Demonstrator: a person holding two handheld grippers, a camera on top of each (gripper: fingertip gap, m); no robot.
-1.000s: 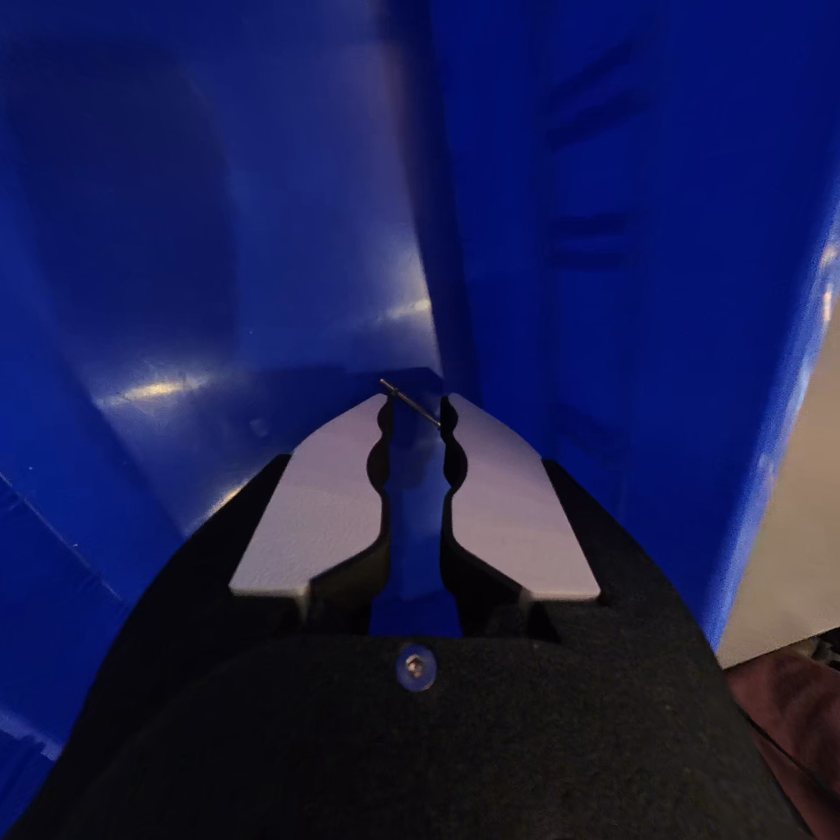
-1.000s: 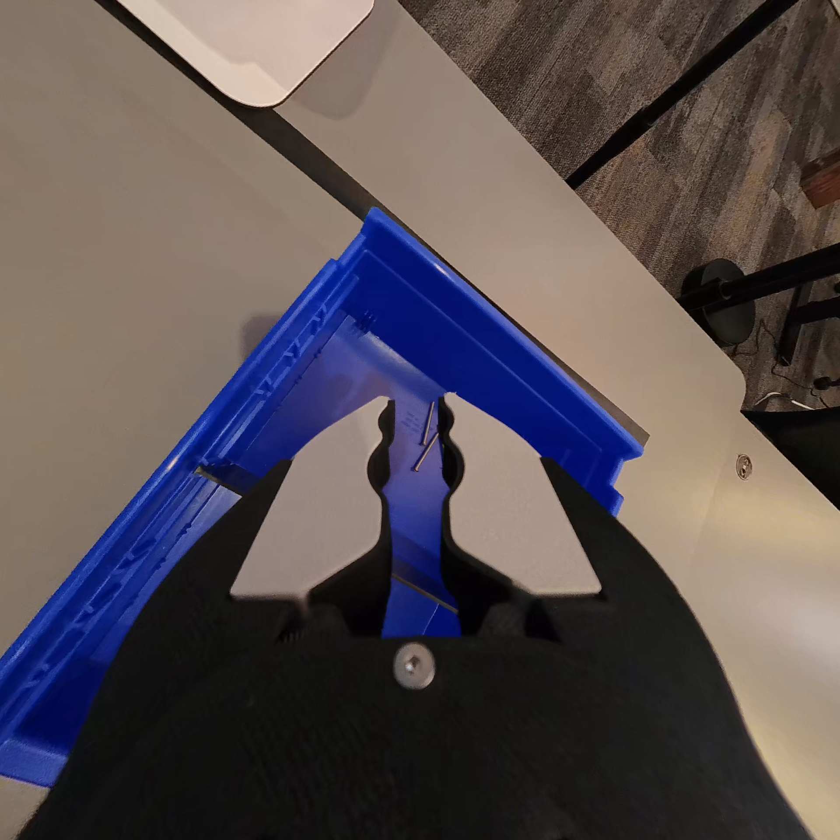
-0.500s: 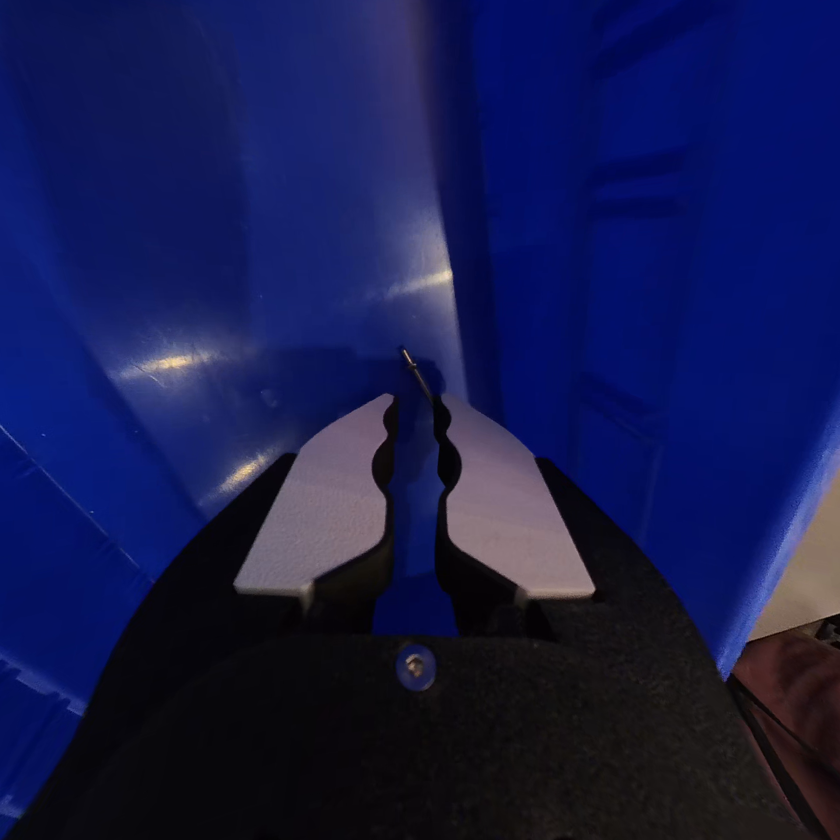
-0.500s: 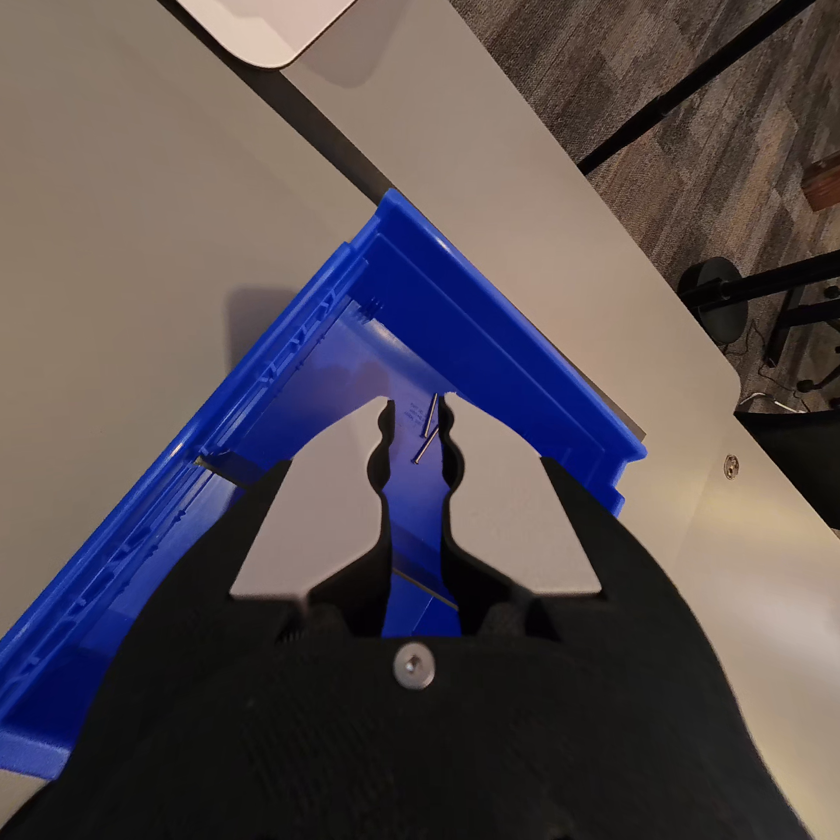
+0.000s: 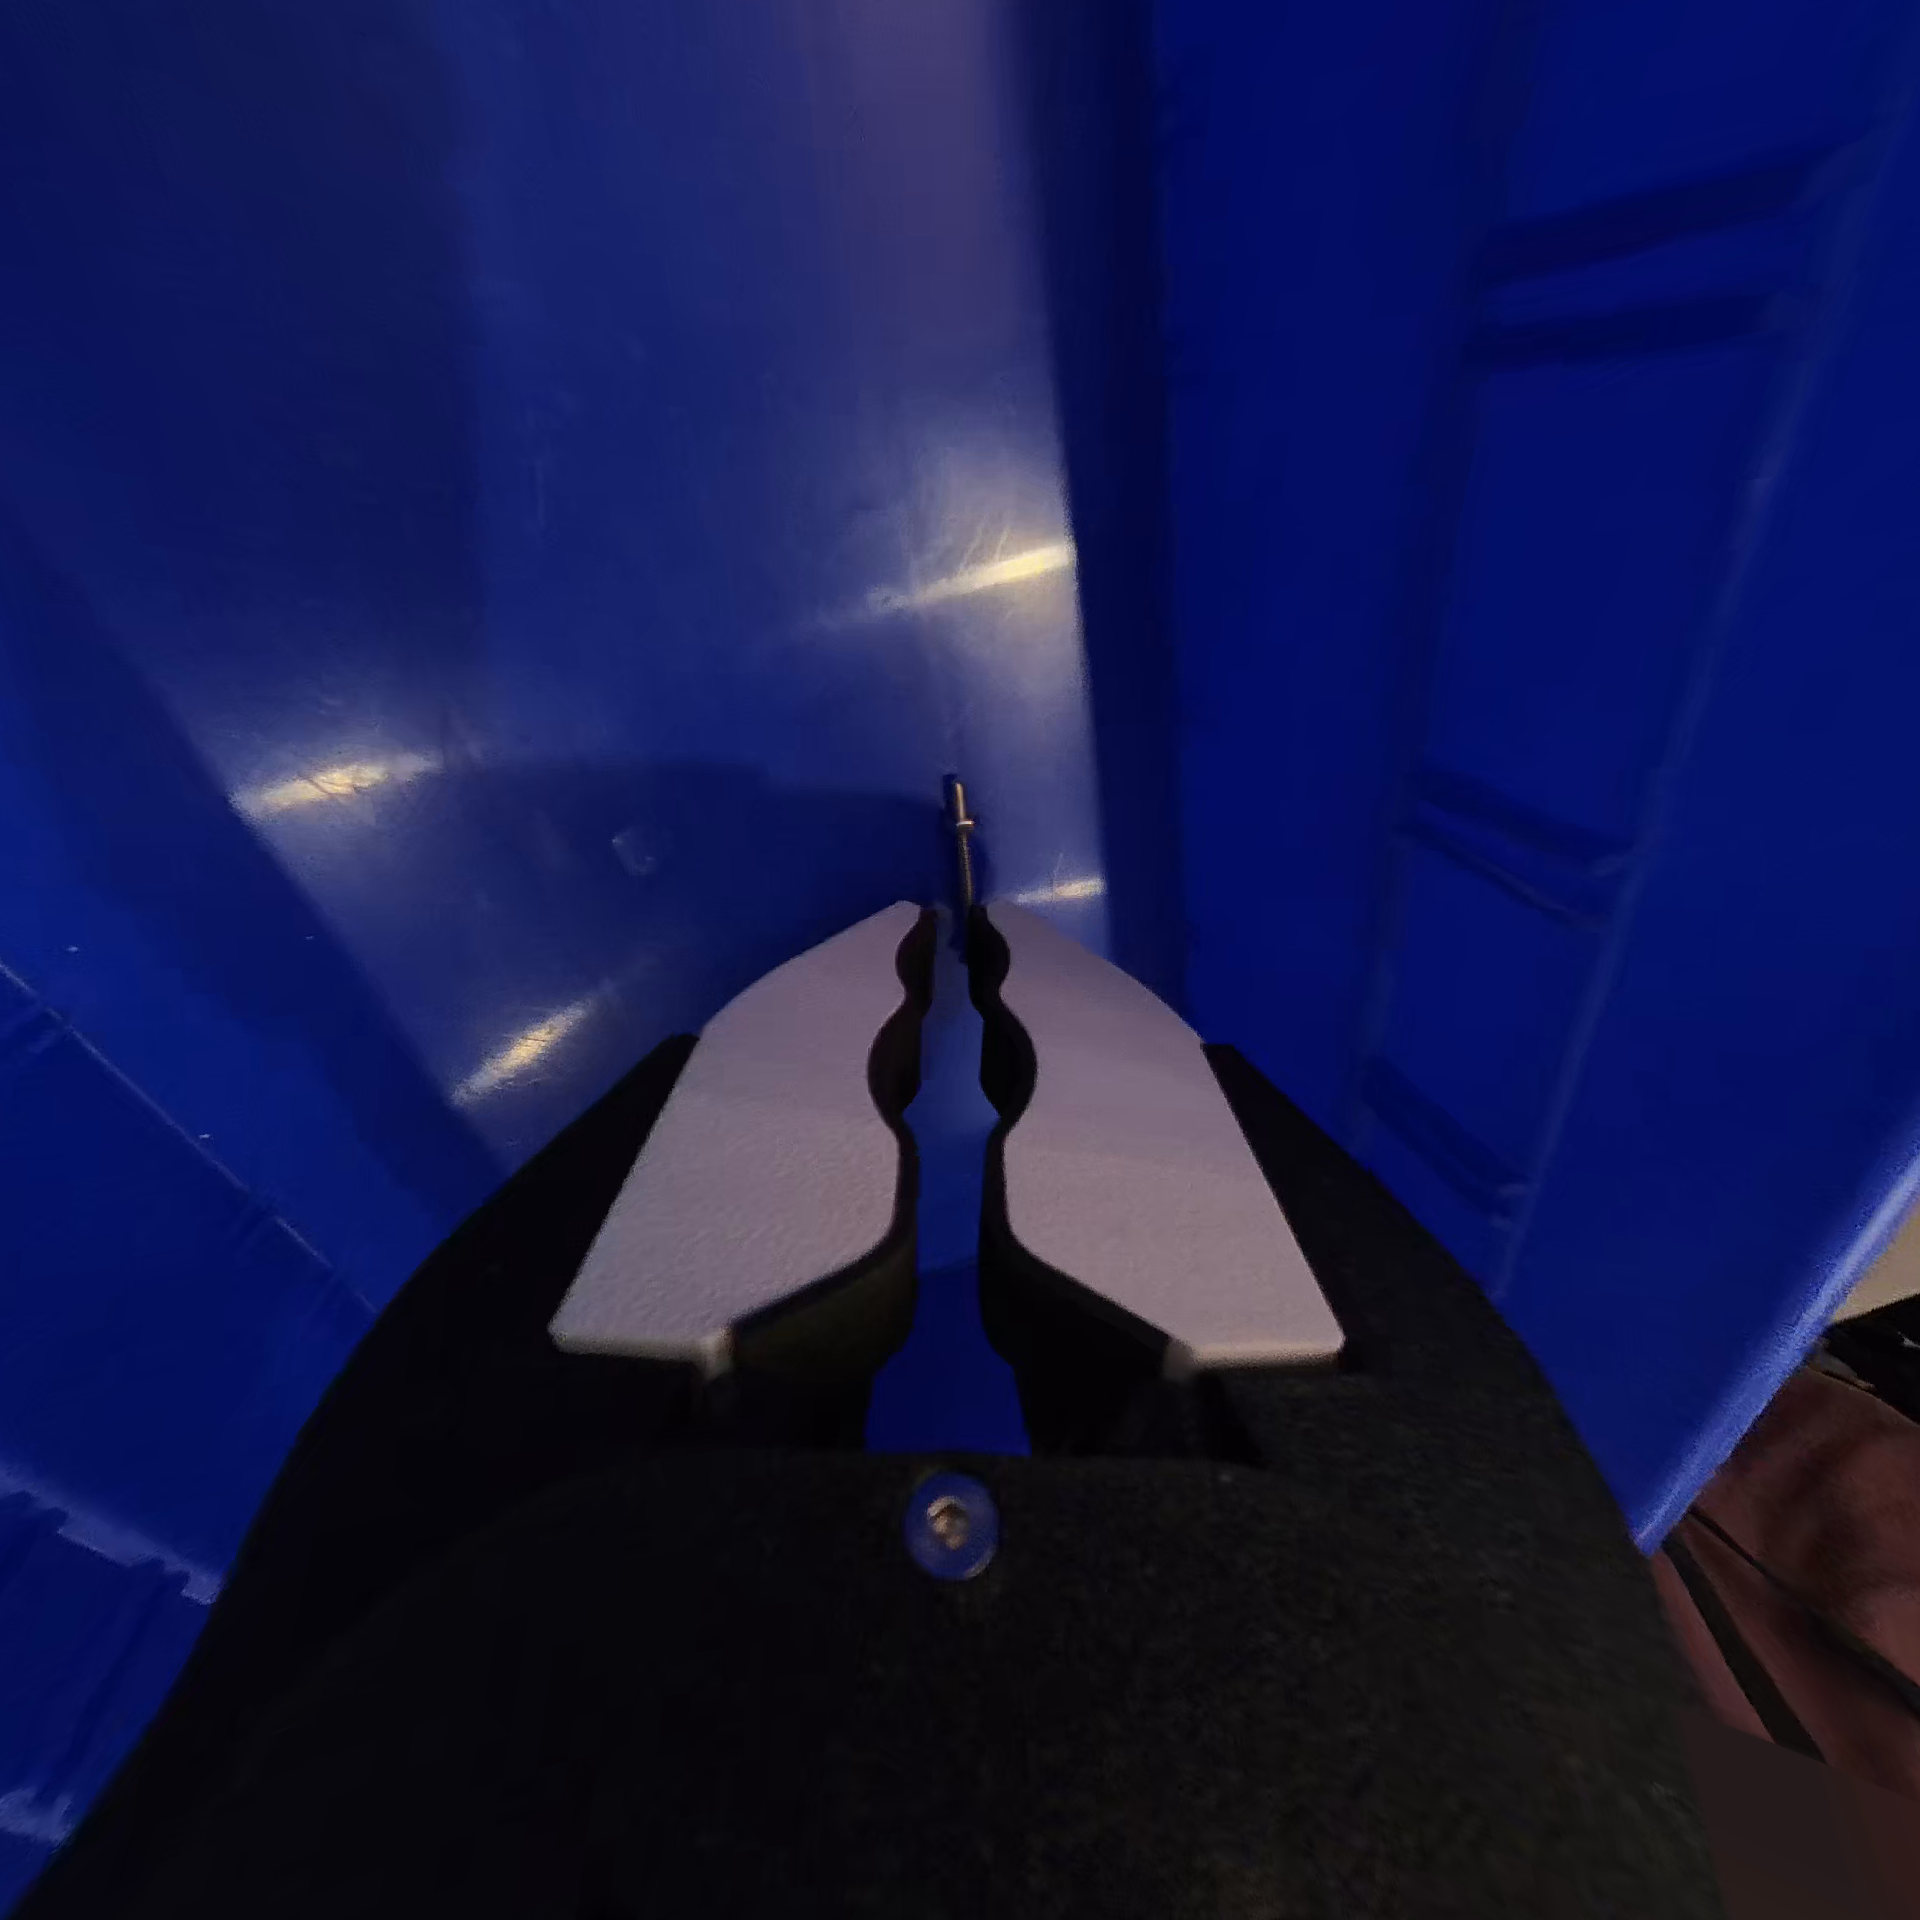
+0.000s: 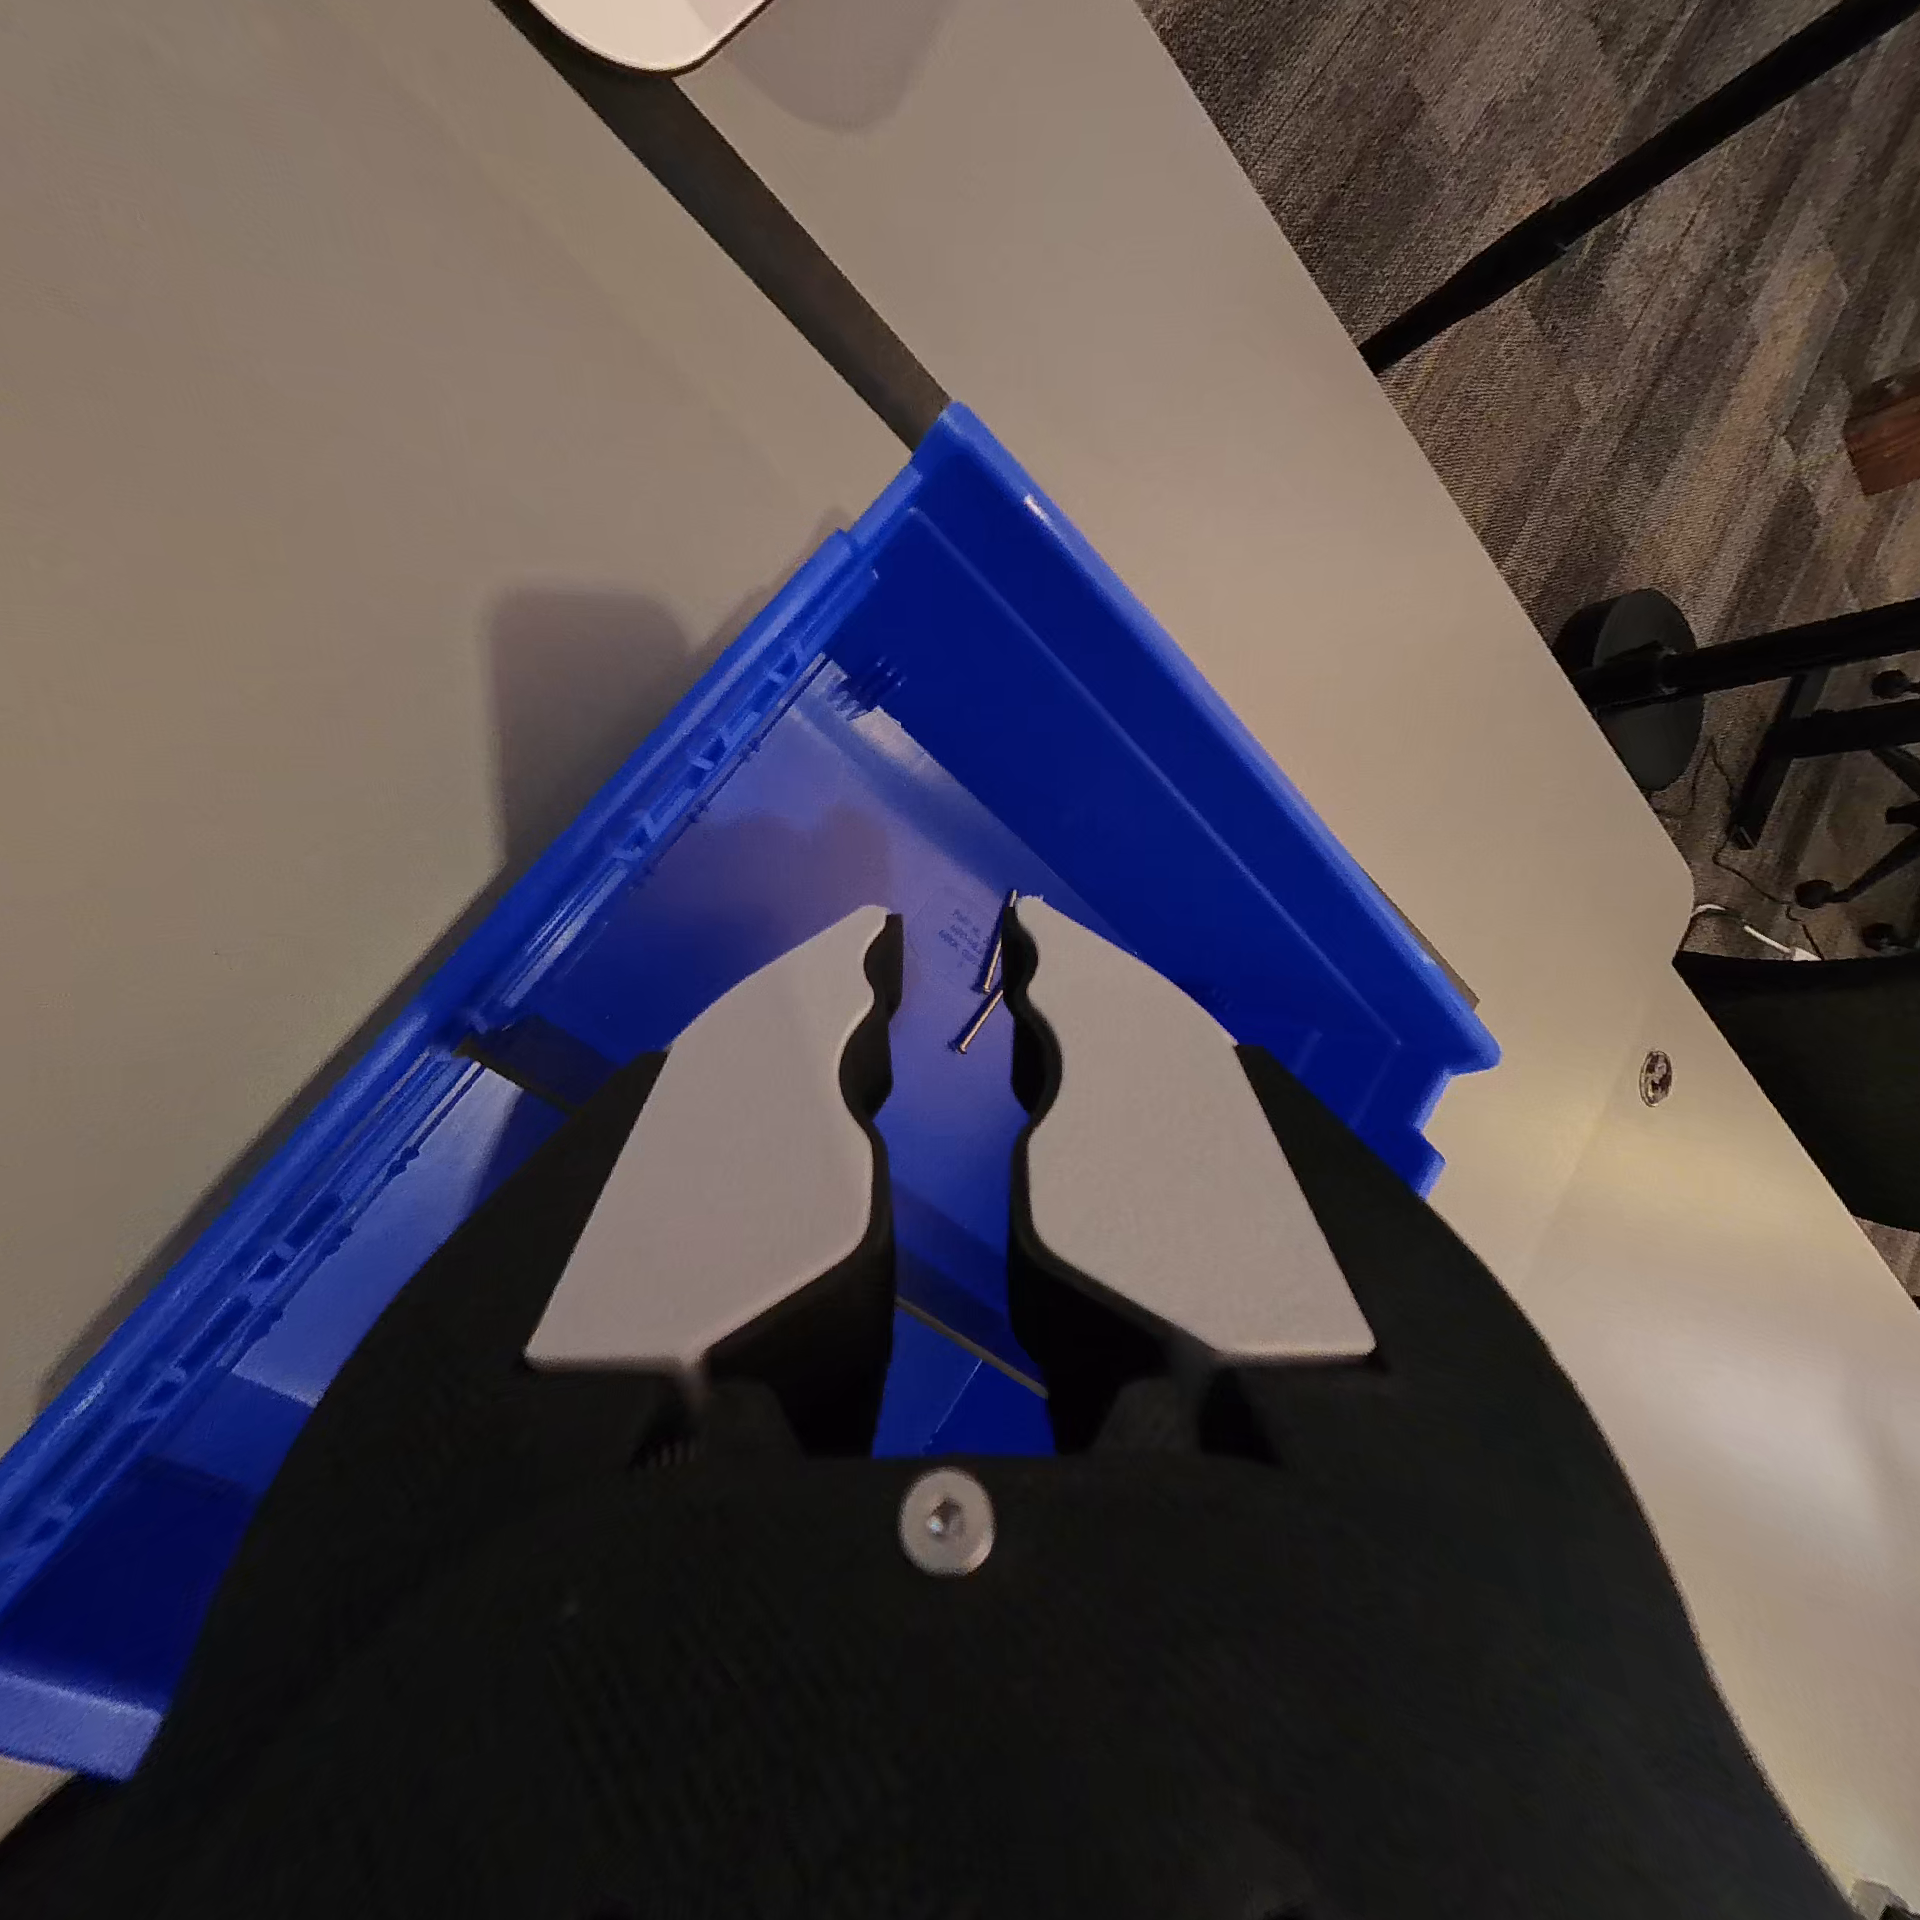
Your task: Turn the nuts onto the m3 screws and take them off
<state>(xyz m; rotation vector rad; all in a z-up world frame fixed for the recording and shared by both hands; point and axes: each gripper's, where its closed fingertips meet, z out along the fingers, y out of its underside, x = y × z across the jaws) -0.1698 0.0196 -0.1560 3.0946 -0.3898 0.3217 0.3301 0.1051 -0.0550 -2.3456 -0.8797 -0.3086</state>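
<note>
Deep inside the blue bin [image 5: 623, 520], left gripper [image 5: 953, 912] nearly closed, pinching a thin screw [image 5: 962, 847] (small nut partway up) at the tips. Above the bin, right gripper [image 6: 951, 920] parted, holding nothing; two loose screws [image 6: 982, 997] on the floor below.

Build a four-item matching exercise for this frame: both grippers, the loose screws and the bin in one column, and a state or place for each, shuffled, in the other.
Column 1
1. left gripper
2. right gripper
3. loose screws
4. blue bin

Column 2
A. lying on the bin's floor
B. open, looking down over the bin
C. standing on the grey table
D. closed on a thin screw that sticks out past the tips

Pairs: 1-D, 2-B, 3-A, 4-C
</note>
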